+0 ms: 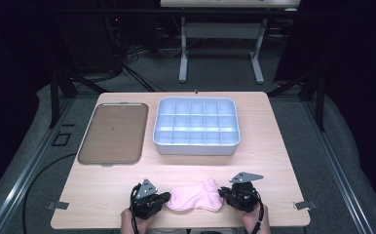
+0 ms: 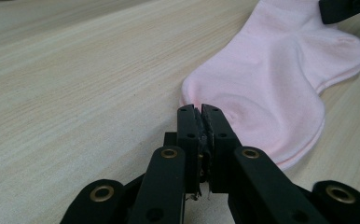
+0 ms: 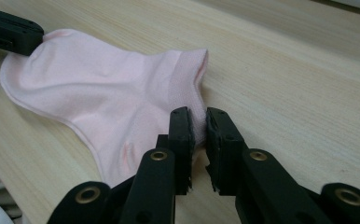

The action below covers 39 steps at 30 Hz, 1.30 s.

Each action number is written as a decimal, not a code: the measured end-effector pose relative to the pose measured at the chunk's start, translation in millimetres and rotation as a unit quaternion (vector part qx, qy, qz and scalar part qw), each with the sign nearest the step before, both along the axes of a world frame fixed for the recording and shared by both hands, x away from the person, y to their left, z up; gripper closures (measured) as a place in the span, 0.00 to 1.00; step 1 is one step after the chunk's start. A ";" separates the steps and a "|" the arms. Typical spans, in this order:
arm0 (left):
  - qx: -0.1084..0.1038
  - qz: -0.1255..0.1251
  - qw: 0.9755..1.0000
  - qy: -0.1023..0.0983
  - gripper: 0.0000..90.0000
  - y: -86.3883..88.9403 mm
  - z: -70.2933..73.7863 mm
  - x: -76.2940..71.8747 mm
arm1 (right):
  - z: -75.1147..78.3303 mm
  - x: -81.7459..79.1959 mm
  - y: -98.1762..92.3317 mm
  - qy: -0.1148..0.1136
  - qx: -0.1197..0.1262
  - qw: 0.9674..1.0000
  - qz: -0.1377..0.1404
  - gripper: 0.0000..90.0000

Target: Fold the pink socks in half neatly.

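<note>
Pink sock (image 1: 196, 197) lies lengthwise along table's near edge, btwn both tongs; left tongs (image 1: 166, 198) clamped on toe end; right tongs (image 1: 221, 193) pinching cuff end.

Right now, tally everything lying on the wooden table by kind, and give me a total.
Soft pink ankle sock: 1
Flat brown rectangular tray: 1
Pale blue plastic organiser box with divided compartments: 1
Black two-jaw handheld tool: 2, left tool and right tool, one at each end of the sock
Total: 5
</note>
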<state>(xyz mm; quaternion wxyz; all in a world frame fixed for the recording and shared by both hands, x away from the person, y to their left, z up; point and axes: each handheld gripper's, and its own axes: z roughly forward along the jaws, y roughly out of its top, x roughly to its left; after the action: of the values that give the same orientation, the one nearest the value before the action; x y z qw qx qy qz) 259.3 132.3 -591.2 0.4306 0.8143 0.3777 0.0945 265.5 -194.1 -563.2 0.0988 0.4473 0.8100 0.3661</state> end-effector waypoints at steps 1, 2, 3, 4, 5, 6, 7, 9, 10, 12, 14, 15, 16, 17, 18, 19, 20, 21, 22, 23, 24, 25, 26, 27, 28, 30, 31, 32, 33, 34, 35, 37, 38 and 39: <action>0.001 0.000 1.000 -0.001 0.96 0.1 0.0 0.1 | 1.3 -0.5 0.1 -0.004 0.000 1.000 0.001 0.89; 0.000 0.000 1.000 0.000 0.96 0.1 0.0 0.2 | 3.0 -1.3 0.6 -0.006 0.000 1.000 0.000 0.89; -0.001 0.000 1.000 -0.001 0.96 0.2 -0.1 0.4 | 4.9 -2.5 0.9 -0.006 0.001 1.000 0.002 0.89; -0.001 0.000 1.000 -0.001 0.96 0.3 -0.1 0.4 | 6.6 -3.6 1.5 -0.009 0.001 1.000 0.001 0.89; 0.000 0.000 1.000 -0.001 0.96 0.1 0.0 0.0 | 8.5 -4.7 2.0 -0.012 0.003 1.000 0.004 0.89; 0.001 0.000 1.000 -0.002 0.96 -0.1 0.1 -0.2 | 10.5 -5.7 2.4 -0.015 0.003 1.000 0.008 0.89; 0.001 0.000 1.000 -0.003 0.96 -0.2 0.0 -0.3 | 12.4 -6.8 3.1 -0.019 0.004 1.000 0.010 0.89; 0.002 -0.001 1.000 -0.002 0.96 -0.1 0.1 -0.3 | 15.7 -8.5 4.7 -0.024 0.003 1.000 0.015 0.89; 0.002 0.001 1.000 -0.005 0.96 -0.4 -0.2 -0.6 | 16.7 -9.2 6.1 -0.026 0.005 0.999 0.017 0.90; 0.003 0.000 1.000 -0.005 0.96 -0.3 -0.1 -0.7 | 18.8 -10.4 8.7 -0.029 0.000 0.999 0.023 0.90; 0.002 0.001 1.000 -0.005 0.96 -0.2 -0.2 -0.6 | 20.5 -12.0 12.0 -0.032 0.000 0.999 0.027 0.91; 0.002 0.000 1.000 -0.004 0.96 -0.1 -0.2 -0.4 | 21.6 -12.9 13.5 -0.033 0.001 0.999 0.029 0.91; 0.001 0.000 1.000 -0.002 0.96 0.1 0.0 -0.2 | 23.5 -13.7 14.3 -0.032 -0.001 0.999 0.035 0.92; 0.001 0.000 1.000 -0.001 0.96 0.3 0.0 -0.1 | 24.7 -14.8 16.3 -0.034 0.004 0.999 0.036 0.92; 0.000 0.000 1.000 -0.001 0.96 0.3 -0.1 0.0 | 26.2 -15.8 18.1 -0.038 0.004 0.998 0.041 0.92; 0.000 0.000 1.000 -0.001 0.96 0.3 -0.1 0.0 | 28.0 -17.2 20.4 -0.040 0.005 0.998 0.043 0.92; 0.000 0.000 1.000 -0.001 0.96 0.3 -0.1 0.0 | 29.3 -17.8 22.7 -0.043 0.007 0.998 0.048 0.92; 0.000 0.000 1.000 -0.001 0.96 0.4 -0.1 0.1 | 31.1 -18.2 25.3 -0.044 0.005 0.998 0.052 0.92; -0.001 0.000 1.000 0.000 0.96 0.4 -0.2 0.2 | 32.5 -18.4 28.1 -0.047 0.004 0.997 0.056 0.92; 0.000 0.000 1.000 -0.001 0.96 0.4 -0.1 0.1 | 33.8 -18.7 31.0 -0.047 0.007 0.997 0.059 0.92; 0.001 0.000 1.000 -0.001 0.96 0.2 0.1 -0.2 | 35.3 -18.5 33.6 -0.049 0.005 0.997 0.064 0.92; 0.002 -0.001 1.000 -0.002 0.96 0.2 0.0 -0.2 | 36.4 -18.4 36.9 -0.051 0.008 0.996 0.066 0.92; 0.001 0.000 1.000 -0.001 0.96 0.2 0.1 -0.3 | 37.9 -18.0 39.5 -0.052 0.006 0.996 0.073 0.92; 0.001 0.000 1.000 -0.001 0.96 0.3 0.1 -0.1 | 38.7 -17.9 42.9 -0.054 0.008 0.996 0.076 0.92; 0.001 0.000 1.000 -0.001 0.96 0.3 0.1 -0.2 | 39.7 -17.4 46.0 -0.054 0.005 0.995 0.082 0.92; 0.001 0.000 1.000 -0.001 0.96 0.3 0.1 -0.1 | 41.1 -16.6 52.4 -0.055 0.005 0.994 0.090 0.92; 0.000 0.000 1.000 0.000 0.96 0.5 -0.1 0.0 | 41.4 -16.3 56.0 -0.054 0.007 0.994 0.094 0.92; -0.001 0.001 1.000 0.000 0.96 0.5 -0.1 0.1 | 42.3 -16.1 59.2 -0.055 0.005 0.994 0.099 0.92; 0.000 0.000 1.000 -0.001 0.96 0.5 -0.1 0.0 | 43.0 -15.8 62.2 -0.054 0.003 0.993 0.105 0.92; 0.000 0.000 1.000 -0.001 0.96 0.5 -0.1 -0.1 | 43.2 -15.5 65.7 -0.053 0.002 0.993 0.109 0.92; 0.000 0.000 1.000 -0.001 0.96 0.6 -0.1 0.0 | 43.5 -15.5 69.1 -0.052 0.001 0.992 0.113 0.92; -0.004 0.002 1.000 0.001 0.96 0.7 -0.4 0.1 | 44.4 -15.9 75.0 -0.049 -0.004 0.992 0.120 0.92; -0.003 0.001 1.000 0.001 0.96 0.7 -0.3 0.0 | 45.2 -16.5 76.8 -0.049 -0.007 0.991 0.123 0.91; -0.003 0.001 1.000 0.001 0.96 0.7 -0.3 -0.1 | 46.3 -17.1 77.5 -0.051 -0.009 0.991 0.125 0.91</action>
<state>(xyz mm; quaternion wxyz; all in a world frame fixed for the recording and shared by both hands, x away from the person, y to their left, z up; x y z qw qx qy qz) 259.2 132.9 -591.4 0.4324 0.8127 0.3791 0.0935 248.3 -116.6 -516.9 0.0979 0.3227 0.8568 0.3902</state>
